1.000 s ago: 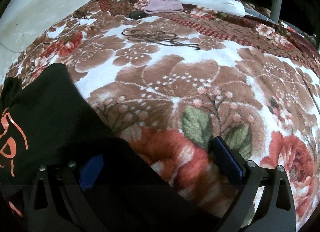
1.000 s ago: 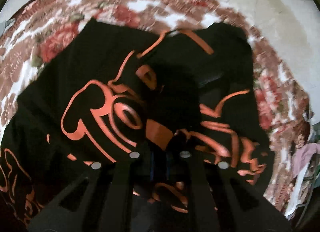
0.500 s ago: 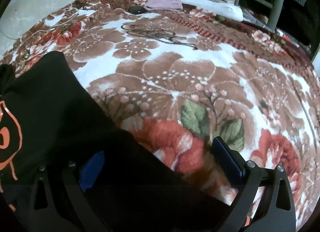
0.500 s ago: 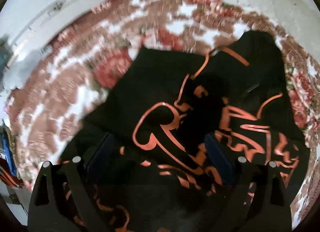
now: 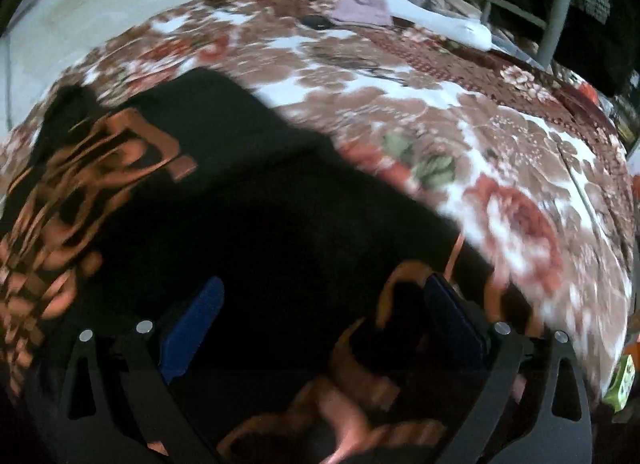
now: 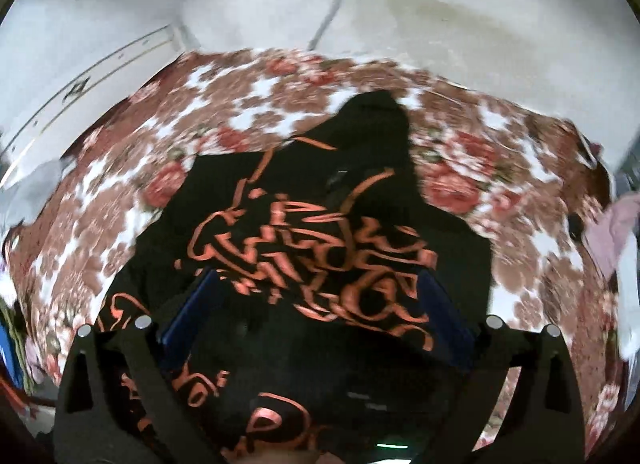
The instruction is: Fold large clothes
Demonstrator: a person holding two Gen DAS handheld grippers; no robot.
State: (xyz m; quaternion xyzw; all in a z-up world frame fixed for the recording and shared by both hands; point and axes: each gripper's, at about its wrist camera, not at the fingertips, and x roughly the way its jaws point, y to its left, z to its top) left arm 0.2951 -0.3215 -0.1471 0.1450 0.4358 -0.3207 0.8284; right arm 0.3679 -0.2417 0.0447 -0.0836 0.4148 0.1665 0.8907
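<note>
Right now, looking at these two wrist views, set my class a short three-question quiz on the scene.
1. True or false: the black shirt lies on a flowered blanket.
2. What colour is the print on the shirt? A) white B) orange C) green
3. Fill in: in the left wrist view, a pink cloth lies at the blanket's ____ end.

Key: 1 true; 2 B; 3 far. Note: the right gripper is opening, pads clear of the fabric; the left gripper stands open too.

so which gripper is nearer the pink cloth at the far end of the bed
Left. The left gripper faces the pink cloth across the floral blanket. The right gripper, jaws opening above the black shirt, sees it off at the right edge.
</note>
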